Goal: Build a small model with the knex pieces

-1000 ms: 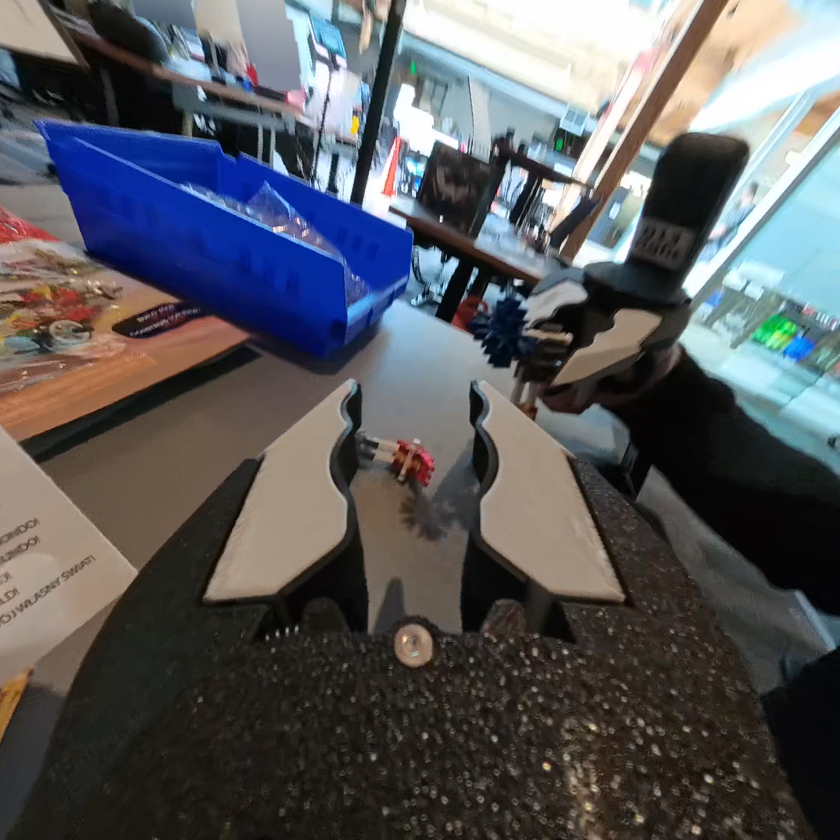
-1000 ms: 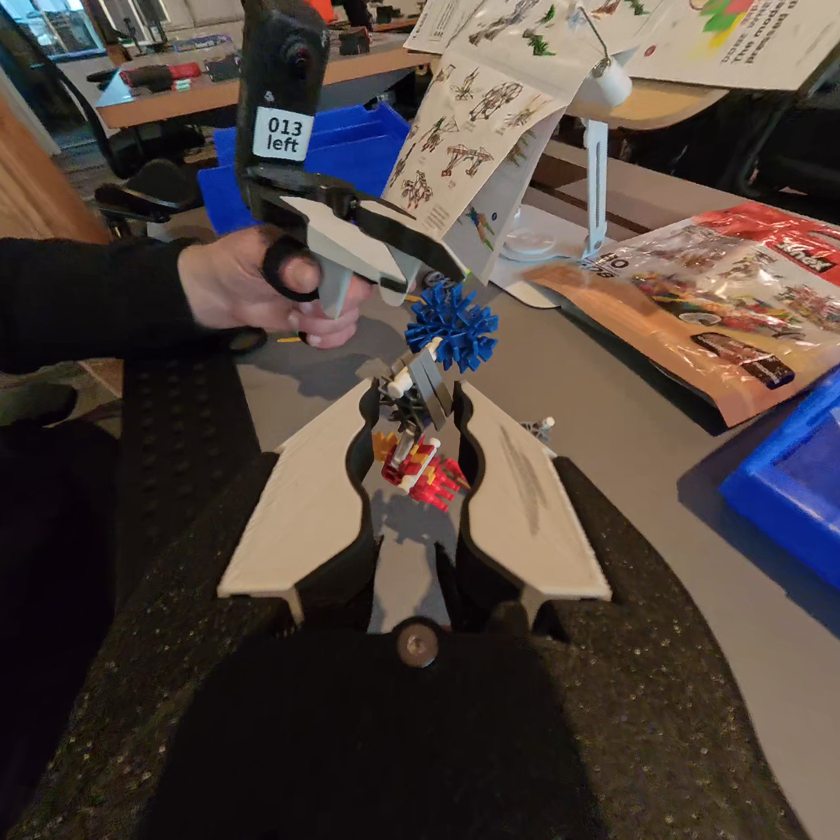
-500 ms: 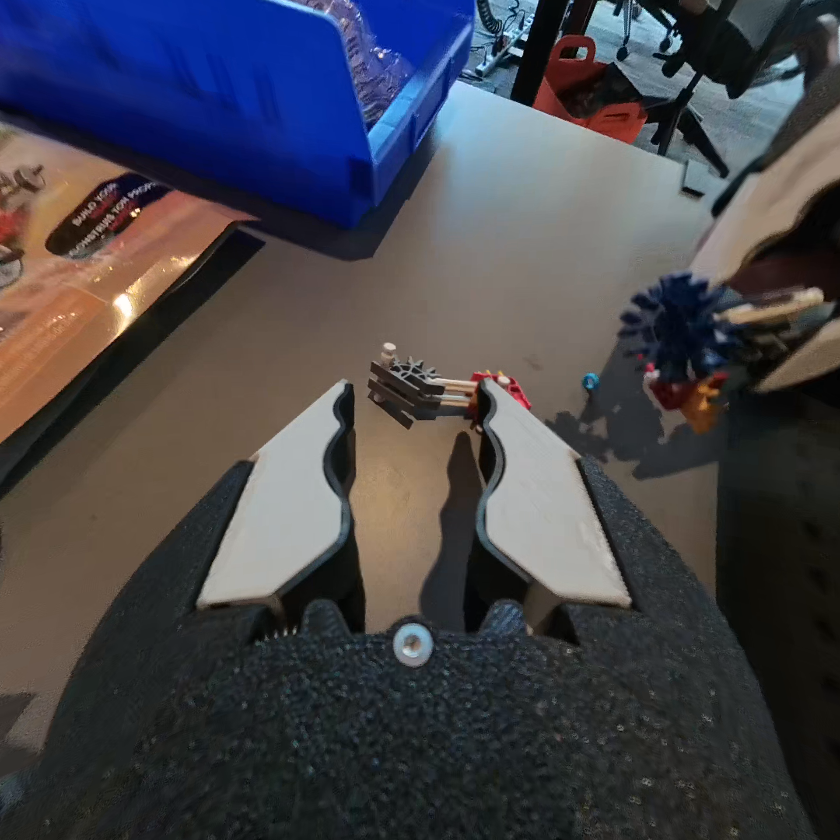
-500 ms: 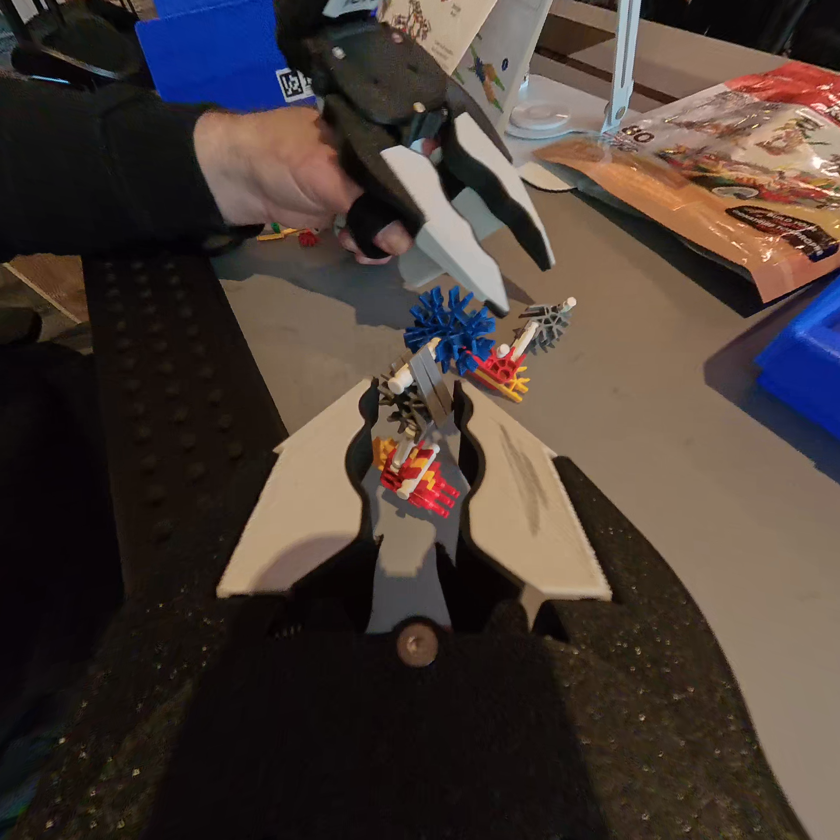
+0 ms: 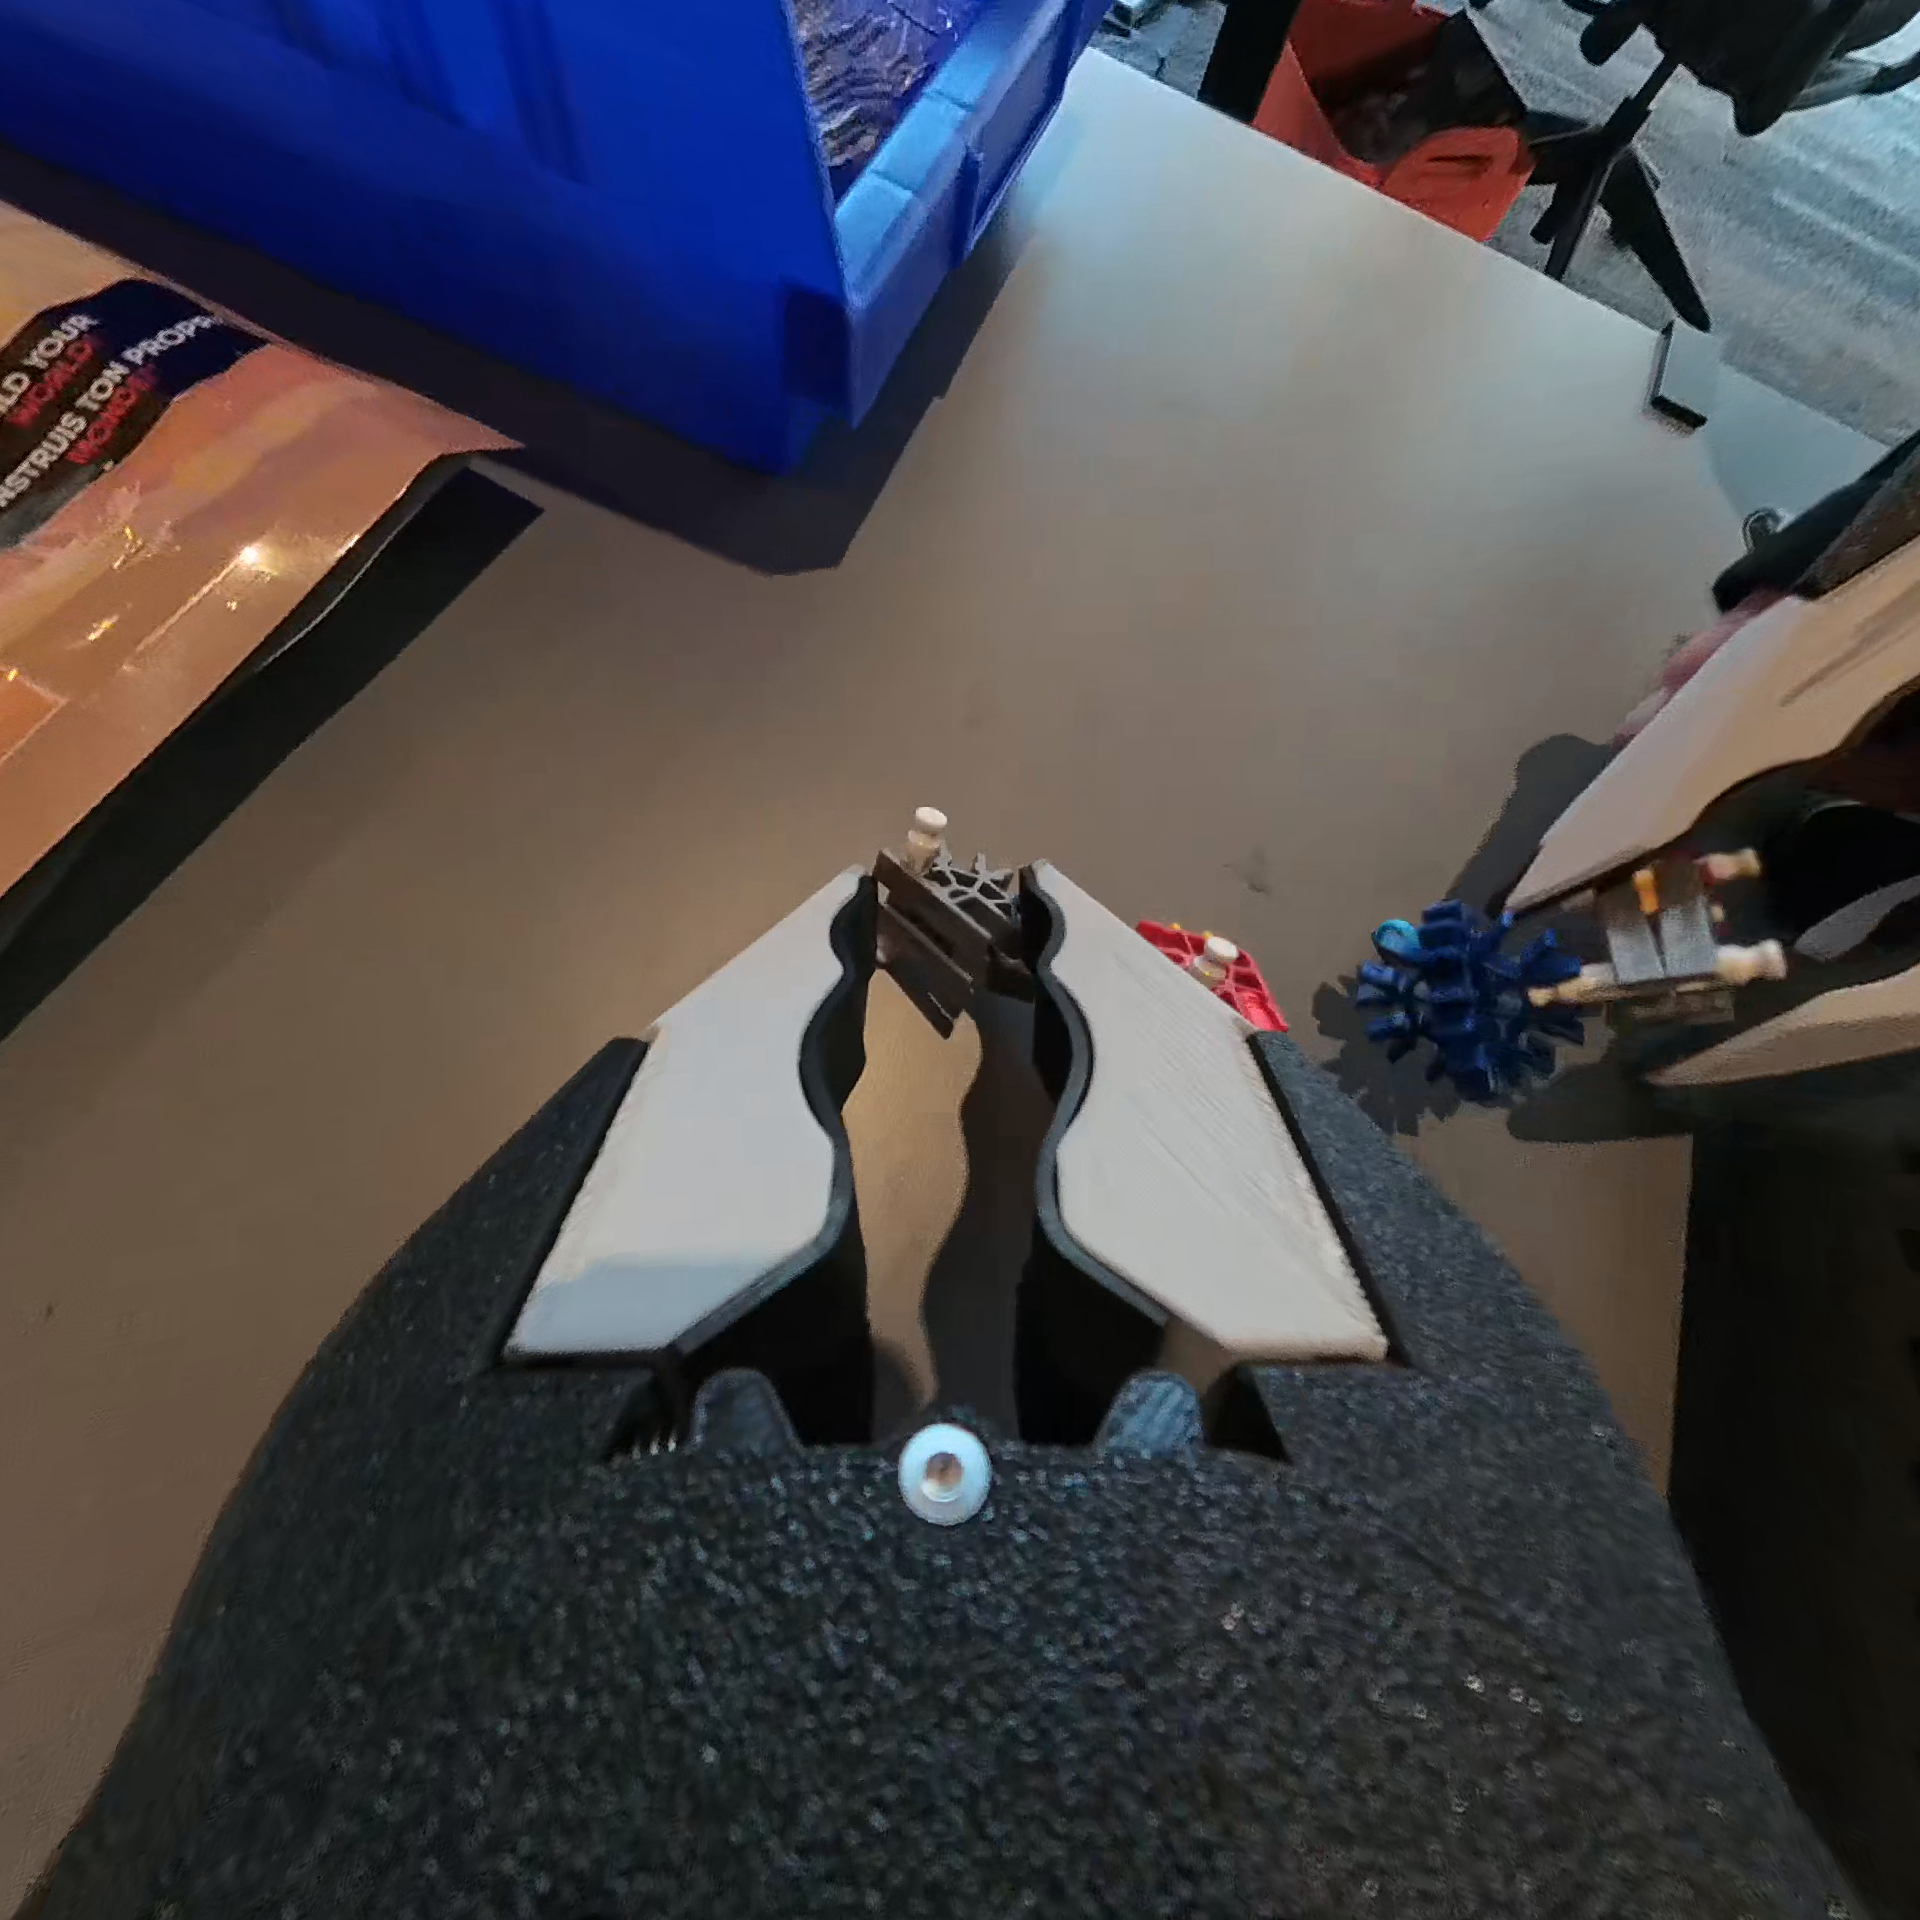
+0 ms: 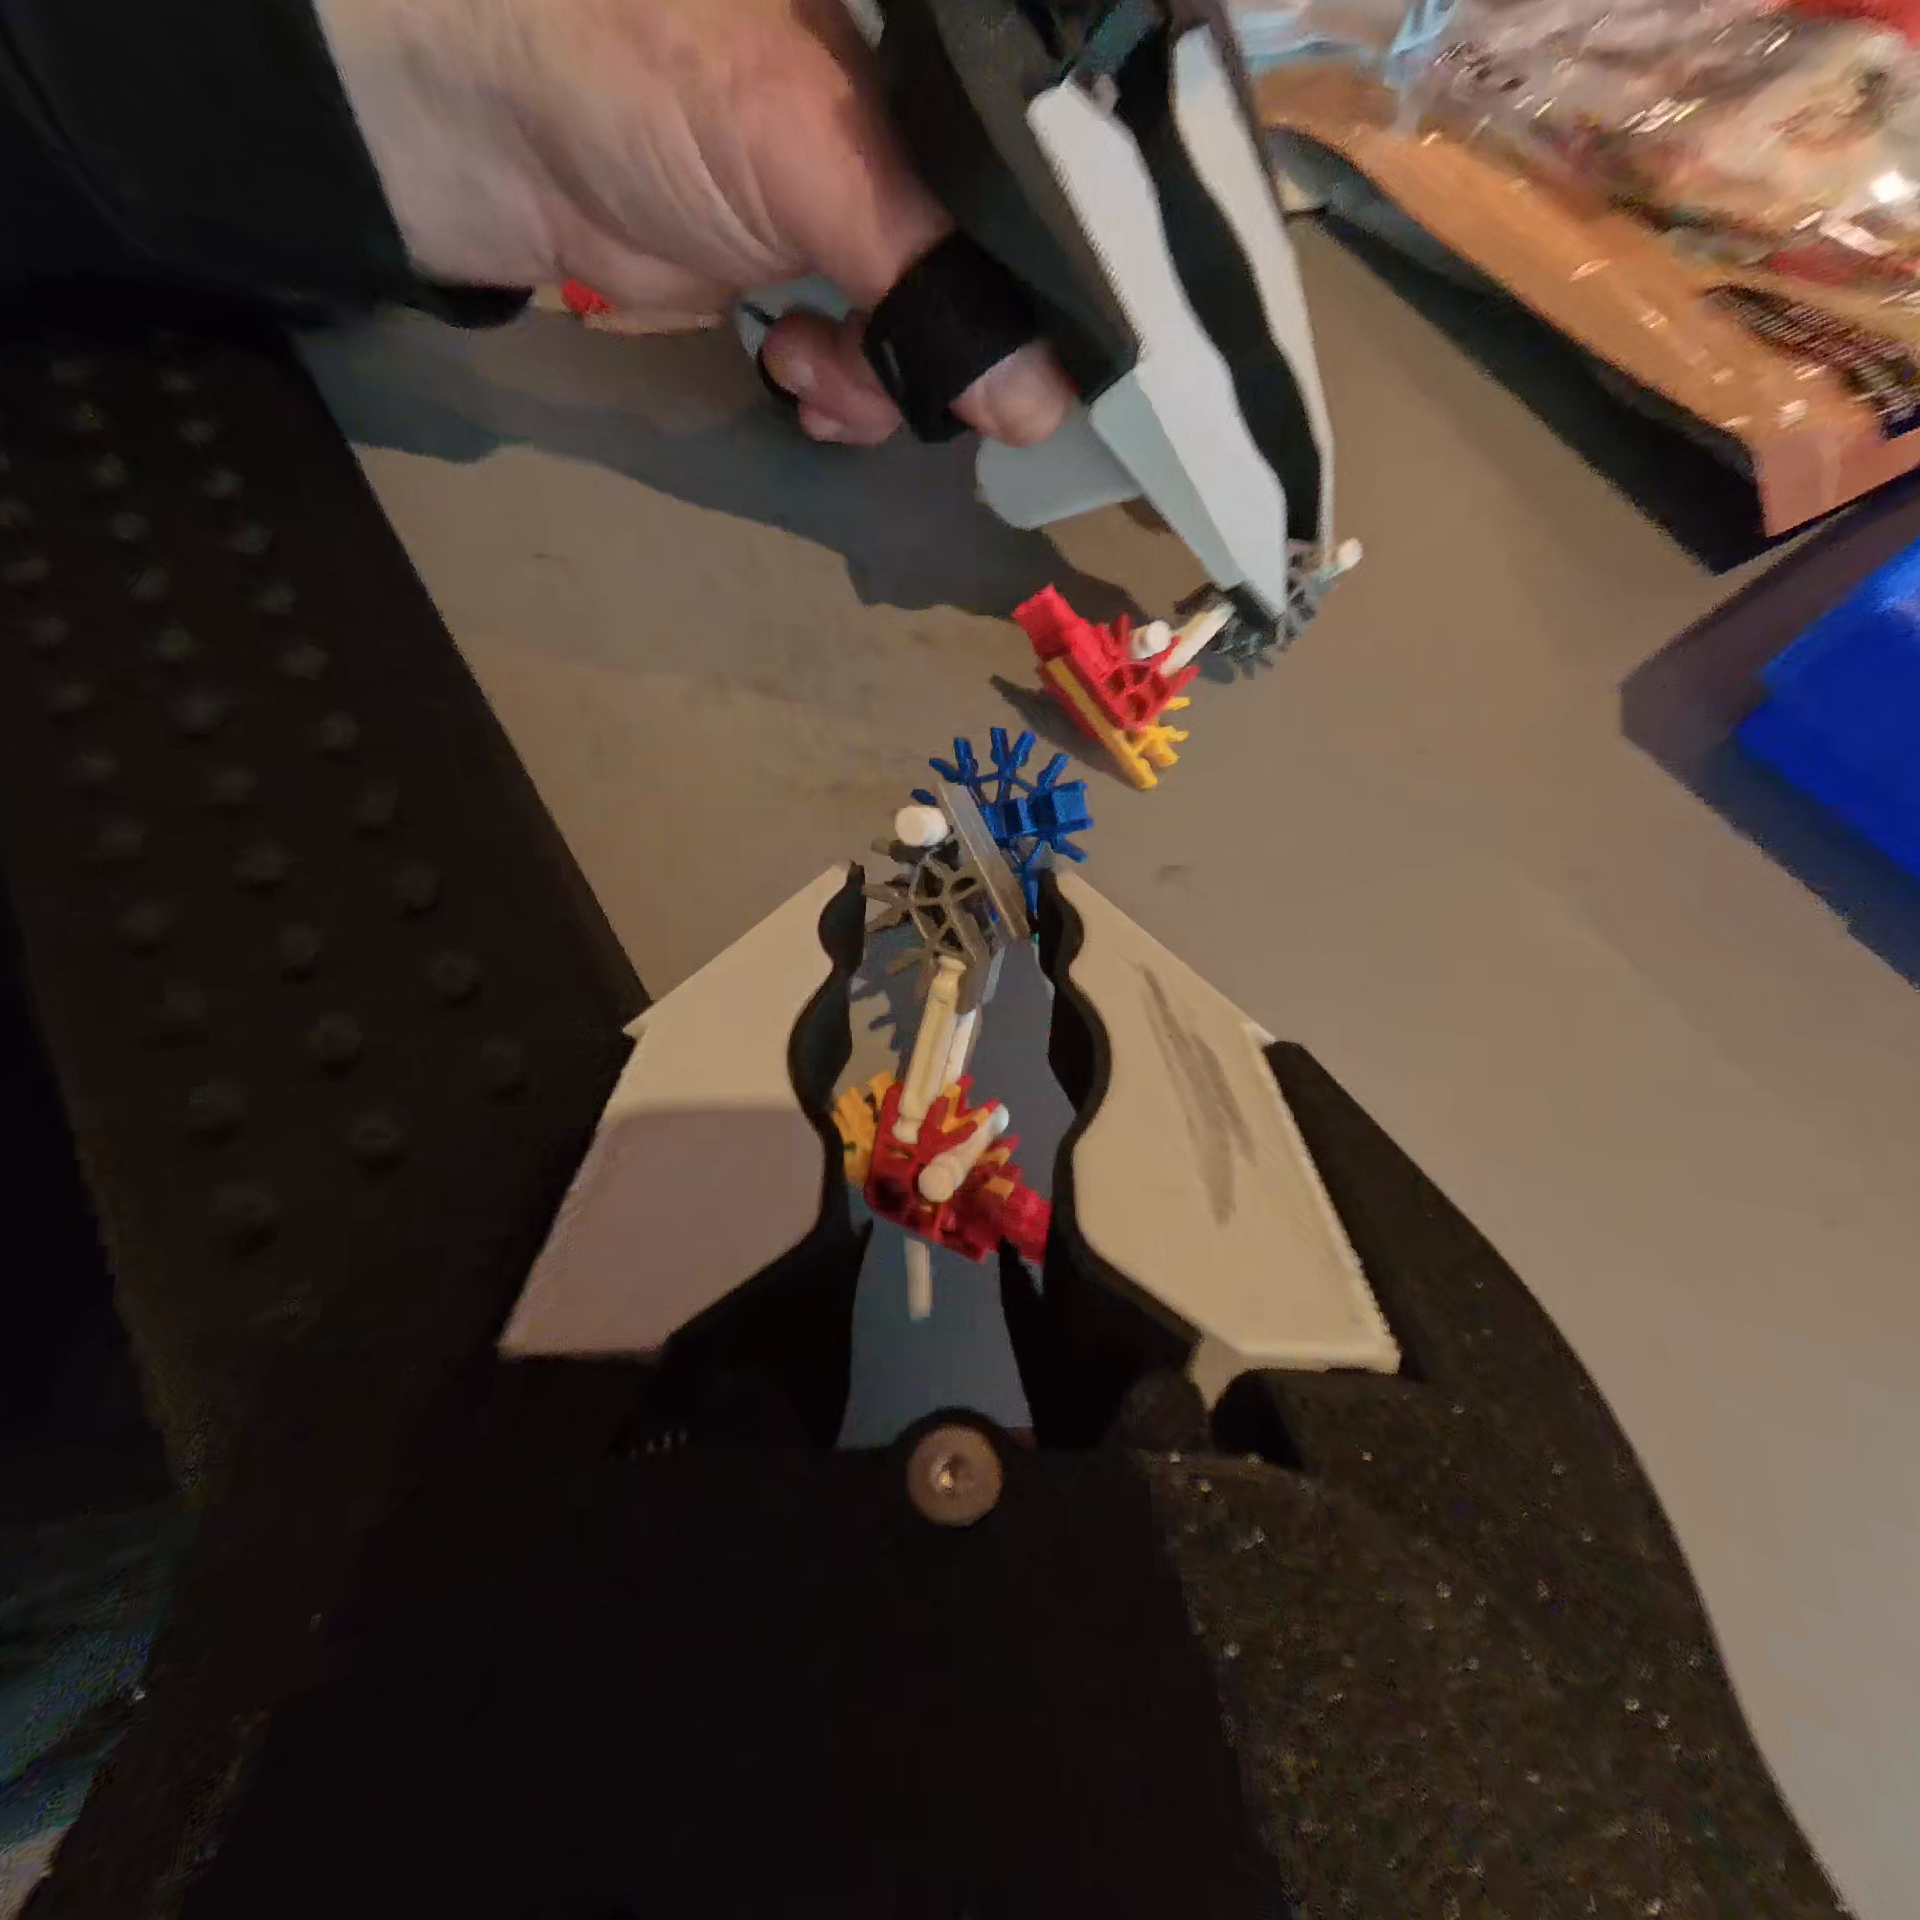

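Note:
My left gripper point(image 5: 948, 902) is shut on the grey snowflake end point(image 5: 956, 914) of a small toy assembly lying on the grey table point(image 5: 1143, 540); its red and yellow end point(image 5: 1210, 961) shows past the right finger. In the right wrist view the same gripper point(image 6: 1283, 592) pinches that grey end point(image 6: 1299, 597), with the red and yellow part point(image 6: 1117, 686) on the table. My right gripper point(image 6: 951, 894) is shut on a second assembly at its grey connector point(image 6: 940, 909), with a blue snowflake point(image 6: 1023, 805) ahead and a red and yellow cluster point(image 6: 945, 1164) between the fingers. It also shows in the left wrist view point(image 5: 1558, 977).
A blue bin point(image 5: 520, 187) stands at the back left, with a printed plastic bag point(image 5: 156, 520) beside it. In the right wrist view the bag point(image 6: 1662, 208) lies at the back right and the bin corner point(image 6: 1849, 707) at the right. A black dimpled mat point(image 6: 260, 831) runs along the left.
My left gripper has come down to the table and closed on the grey end of the loose assembly. My right gripper has kept its hold and come lower, close to the table.

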`<action>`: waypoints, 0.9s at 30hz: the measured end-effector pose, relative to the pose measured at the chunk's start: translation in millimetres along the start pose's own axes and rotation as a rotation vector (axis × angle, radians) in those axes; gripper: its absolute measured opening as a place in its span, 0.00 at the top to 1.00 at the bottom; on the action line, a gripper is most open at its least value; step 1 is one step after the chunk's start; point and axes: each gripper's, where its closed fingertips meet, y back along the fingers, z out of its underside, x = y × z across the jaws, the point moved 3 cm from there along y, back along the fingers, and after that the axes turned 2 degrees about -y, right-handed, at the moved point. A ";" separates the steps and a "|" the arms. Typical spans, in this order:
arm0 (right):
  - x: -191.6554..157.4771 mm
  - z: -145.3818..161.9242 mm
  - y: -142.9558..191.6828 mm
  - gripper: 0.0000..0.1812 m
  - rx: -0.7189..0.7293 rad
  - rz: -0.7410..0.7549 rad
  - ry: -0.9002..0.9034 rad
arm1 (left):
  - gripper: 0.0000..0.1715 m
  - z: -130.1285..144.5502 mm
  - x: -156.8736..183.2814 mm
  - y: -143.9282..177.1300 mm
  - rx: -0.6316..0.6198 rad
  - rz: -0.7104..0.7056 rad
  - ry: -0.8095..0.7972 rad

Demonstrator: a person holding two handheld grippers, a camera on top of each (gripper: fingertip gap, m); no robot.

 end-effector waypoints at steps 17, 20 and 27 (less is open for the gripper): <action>-6.4 -21.8 -8.3 0.82 0.058 -0.116 -0.023 | 0.94 12.7 -0.7 34.0 -0.021 -0.094 -0.224; -11.4 -45.0 -14.9 0.82 0.153 -0.155 -0.023 | 0.94 19.5 -7.2 48.2 -0.014 -0.135 -0.251; -28.1 -75.9 -51.5 0.82 0.258 -0.239 0.087 | 0.94 40.8 -6.2 77.5 -0.003 -0.130 -0.288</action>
